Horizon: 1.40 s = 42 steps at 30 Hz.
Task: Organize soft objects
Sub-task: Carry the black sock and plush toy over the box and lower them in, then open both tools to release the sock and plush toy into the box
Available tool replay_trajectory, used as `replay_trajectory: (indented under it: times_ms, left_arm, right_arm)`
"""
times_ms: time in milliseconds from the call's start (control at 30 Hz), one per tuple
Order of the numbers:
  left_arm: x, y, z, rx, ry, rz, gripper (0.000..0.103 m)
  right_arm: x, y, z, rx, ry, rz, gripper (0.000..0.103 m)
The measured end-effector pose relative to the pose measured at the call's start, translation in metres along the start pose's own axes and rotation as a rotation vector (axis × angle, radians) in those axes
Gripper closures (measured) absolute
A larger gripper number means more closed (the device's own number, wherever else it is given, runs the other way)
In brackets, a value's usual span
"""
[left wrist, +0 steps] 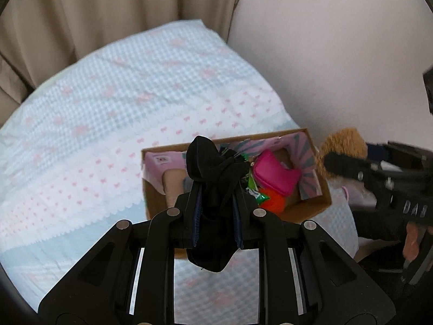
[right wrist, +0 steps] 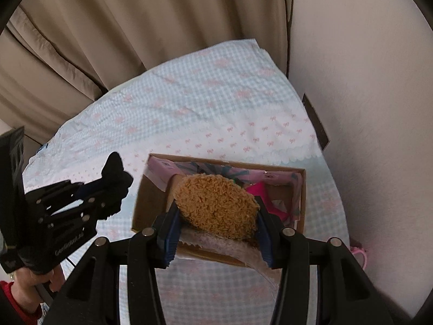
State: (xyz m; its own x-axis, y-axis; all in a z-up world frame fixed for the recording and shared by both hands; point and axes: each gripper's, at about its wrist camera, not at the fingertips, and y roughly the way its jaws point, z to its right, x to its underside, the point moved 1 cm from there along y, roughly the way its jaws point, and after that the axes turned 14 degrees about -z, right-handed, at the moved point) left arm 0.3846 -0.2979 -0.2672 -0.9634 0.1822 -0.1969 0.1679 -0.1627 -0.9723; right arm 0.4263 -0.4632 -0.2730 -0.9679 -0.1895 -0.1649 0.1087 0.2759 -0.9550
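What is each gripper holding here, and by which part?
The left gripper is shut on a black sock, pinched mid-length. The right gripper clamps a brown plush toy across its fuzzy body.

Occlusions and cut-offs, 2 wrist views.

Cardboard box (left wrist: 311,205): near wall and part of the contents hidden behind the black cloth (left wrist: 211,168) clamped in the left gripper (left wrist: 216,187); small green items beside the pink pouch (left wrist: 276,174) too small to identify. In the right wrist view, the brown plush (right wrist: 216,208) pinched in the right gripper (right wrist: 216,230) covers the box's middle; only a sliver of pink shows past it. A pink object (right wrist: 360,254) at the bed's right edge is largely hidden. The right gripper is motion-blurred in the left view. The hand (right wrist: 40,284) is cut by the frame edge.
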Motion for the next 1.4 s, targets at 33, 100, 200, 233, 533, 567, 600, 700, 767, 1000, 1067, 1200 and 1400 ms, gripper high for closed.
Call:
replay_trajectory:
  times_ms: [33,100,200,233,533,567,600,700,767,1000,1067,1200,1400]
  left_arm:
    - [-0.004,0.01,0.0,-0.005,-0.003,-0.014,0.086]
    - [-0.009,0.027,0.0,-0.014,-0.008,-0.038,0.086]
    - [-0.014,0.055,-0.008,-0.017,-0.03,-0.085,0.086]
    - [-0.016,0.064,-0.011,-0.022,-0.038,-0.099,0.086]
    - [-0.034,0.107,-0.019,-0.045,-0.05,-0.17,0.086]
    - [-0.036,0.109,-0.018,-0.042,-0.049,-0.173,0.086]
    - [-0.037,0.111,-0.017,-0.037,-0.05,-0.176,0.086]
    - [-0.042,0.111,-0.015,-0.05,-0.039,-0.164,0.079]
    - [-0.046,0.11,-0.013,-0.066,-0.029,-0.159,0.042]
    - [-0.058,0.106,-0.018,-0.056,-0.046,-0.146,0.0]
    - [-0.058,0.105,-0.018,-0.049,-0.053,-0.15,0.0]
    - [-0.055,0.108,-0.015,-0.049,-0.054,-0.157,0.0]
    - [-0.046,0.088,-0.011,-0.052,-0.051,-0.13,0.0]
  right_arm:
    - [0.0,0.007,0.003,-0.003,0.0,-0.006,0.058]
    - [0.0,0.028,0.01,-0.015,-0.001,-0.022,0.058]
    - [0.001,0.05,0.018,-0.04,0.015,-0.039,0.058]
    - [0.0,0.058,0.021,-0.044,0.019,-0.047,0.058]
    - [0.008,0.094,0.018,0.048,-0.111,-0.023,0.058]
    - [0.009,0.096,0.02,0.051,-0.116,-0.019,0.058]
    - [0.009,0.098,0.021,0.042,-0.111,-0.015,0.058]
    - [0.001,0.102,0.023,0.043,-0.119,-0.001,0.056]
    - [-0.006,0.105,0.02,0.068,-0.144,0.01,0.054]
    - [0.001,0.121,0.01,0.069,-0.254,-0.011,0.0]
    - [0.006,0.124,0.01,0.069,-0.256,-0.02,0.0]
    - [0.012,0.123,0.01,0.088,-0.241,-0.006,0.0]
    - [0.012,0.104,0.01,0.089,-0.195,0.031,0.0]
